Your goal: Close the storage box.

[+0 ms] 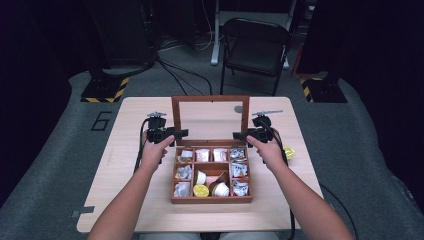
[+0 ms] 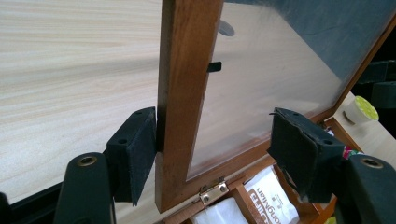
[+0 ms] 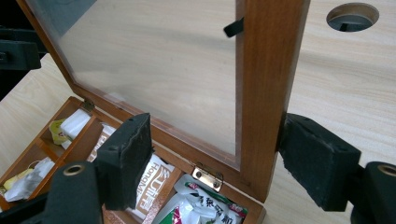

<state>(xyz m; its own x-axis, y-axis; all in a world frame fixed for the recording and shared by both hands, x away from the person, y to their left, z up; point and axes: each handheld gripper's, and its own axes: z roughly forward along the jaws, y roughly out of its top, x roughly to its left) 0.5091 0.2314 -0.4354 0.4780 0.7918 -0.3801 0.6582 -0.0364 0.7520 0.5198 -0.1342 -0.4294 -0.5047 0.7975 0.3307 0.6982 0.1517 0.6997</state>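
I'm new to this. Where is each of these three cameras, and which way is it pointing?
High view: above the person's side, looking forward and down on the table; forearms, left gripper and right gripper show.
Left gripper view: rides on the left gripper, looking along its black jaws at the lid's side rail.
Right gripper view: rides on the right gripper, looking at the lid's other side rail.
Shared: both gripper views show the hinged glass lid and the wooden box with its packets.
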